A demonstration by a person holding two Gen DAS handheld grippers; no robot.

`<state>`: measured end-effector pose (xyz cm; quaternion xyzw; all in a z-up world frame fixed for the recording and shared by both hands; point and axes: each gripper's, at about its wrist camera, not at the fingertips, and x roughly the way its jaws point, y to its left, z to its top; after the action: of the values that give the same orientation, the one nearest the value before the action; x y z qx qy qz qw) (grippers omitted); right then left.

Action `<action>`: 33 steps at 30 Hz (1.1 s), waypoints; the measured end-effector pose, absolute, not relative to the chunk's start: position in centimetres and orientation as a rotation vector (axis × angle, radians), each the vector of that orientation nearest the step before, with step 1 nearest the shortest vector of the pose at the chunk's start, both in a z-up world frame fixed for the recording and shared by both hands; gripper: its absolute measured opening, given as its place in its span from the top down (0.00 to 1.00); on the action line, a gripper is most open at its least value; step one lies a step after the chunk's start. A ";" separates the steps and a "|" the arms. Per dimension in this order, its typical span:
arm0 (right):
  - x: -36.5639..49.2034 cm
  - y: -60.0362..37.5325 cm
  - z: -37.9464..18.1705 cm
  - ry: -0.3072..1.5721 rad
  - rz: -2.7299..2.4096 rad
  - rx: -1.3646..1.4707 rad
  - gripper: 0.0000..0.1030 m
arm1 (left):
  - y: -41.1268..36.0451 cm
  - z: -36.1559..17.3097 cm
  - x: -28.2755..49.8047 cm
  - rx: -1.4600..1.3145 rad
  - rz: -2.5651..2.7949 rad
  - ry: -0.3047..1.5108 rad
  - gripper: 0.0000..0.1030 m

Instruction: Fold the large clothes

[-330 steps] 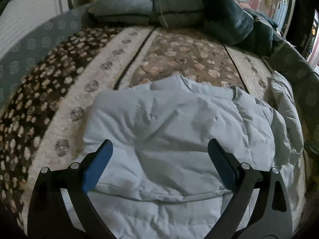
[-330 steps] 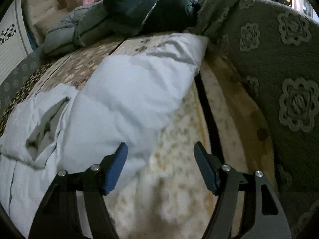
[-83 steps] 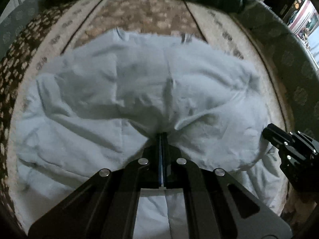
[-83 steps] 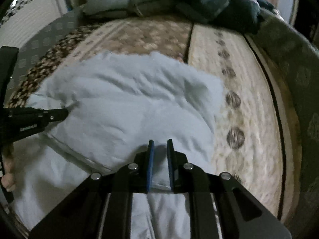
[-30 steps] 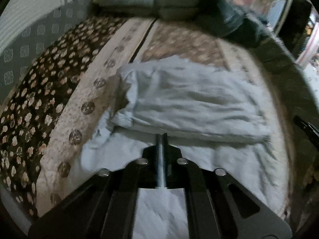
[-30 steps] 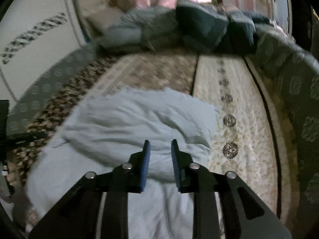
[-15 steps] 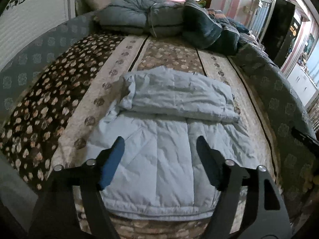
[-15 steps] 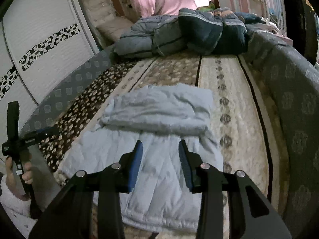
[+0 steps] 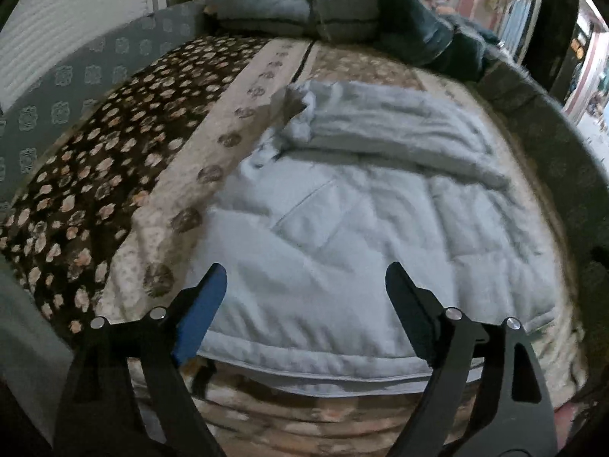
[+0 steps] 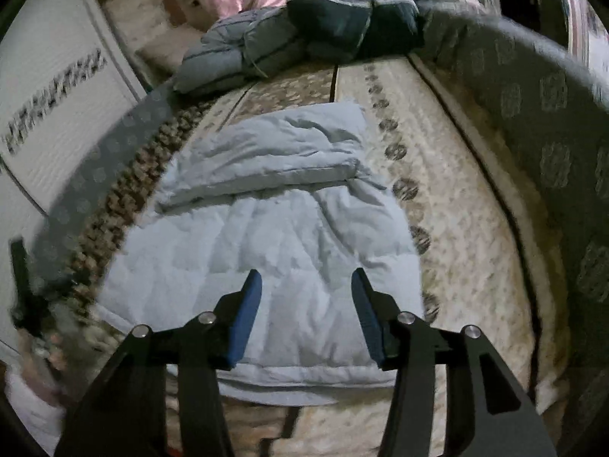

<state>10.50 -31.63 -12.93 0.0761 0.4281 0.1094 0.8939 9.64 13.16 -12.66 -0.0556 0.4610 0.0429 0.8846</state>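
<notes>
Bed w/ brown-and-cream floral quilted bedspread (image 9: 125, 175) carries everything; heap of grey and dark-blue padded bedding (image 10: 304, 34) sits at the far (head) end.

Pale-blue quilted padded garment (image 9: 342, 236) lies across the middle of the bed, its hem (image 10: 289, 379) right at the near (foot) edge. Far part is now doubled back toward us as a thick folded band (image 10: 274, 156) on top of the flat lower part. Approx. 3 s ago both tools were clamped on the cloth; 1 s ago the fold was only just laid. So: 1st fold done and released.

Left gripper (image 9: 304, 297): black fingers, blue pads, jaws opening, already wide, nothing between them. It hangs above the near-left part of the garment, no contact seen. Right gripper (image 10: 306, 301): jaws opening, abt. half spread, empty, above near-right part.

Both have backed off toward the foot edge since the release. Judgement: next is prob. a re-grip at the hem or near corners for a 2nd fold. Band's left end (image 9: 289, 129) looks rumpled, may need a tidy.
</notes>
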 end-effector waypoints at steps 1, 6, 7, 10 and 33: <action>10.2 -31.3 -13.4 0.868 0.219 0.145 0.50 | 13.5 -13.2 9.7 -0.108 0.101 0.972 0.15; 8.6 -31.1 -16.2 0.795 0.137 0.108 0.28 | 15.2 -16.3 8.5 -0.096 0.133 0.993 0.14; 8.5 -31.2 -17.0 0.805 0.117 0.105 0.28 | 15.8 -17.0 8.3 -0.090 0.150 0.995 0.14; 8.5 -31.6 -19.6 0.865 0.069 0.076 0.27 | 17.2 -18.2 8.4 -0.117 0.176 1.013 0.15; 9.8 -34.4 -24.1 0.970 0.052 0.102 0.26 | 18.6 -24.3 10.8 -0.145 0.019 1.082 0.33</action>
<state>9.76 -34.36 -24.07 0.0489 0.4659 0.0250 0.8831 10.84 18.59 -24.28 -0.0691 0.5145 0.0088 0.8546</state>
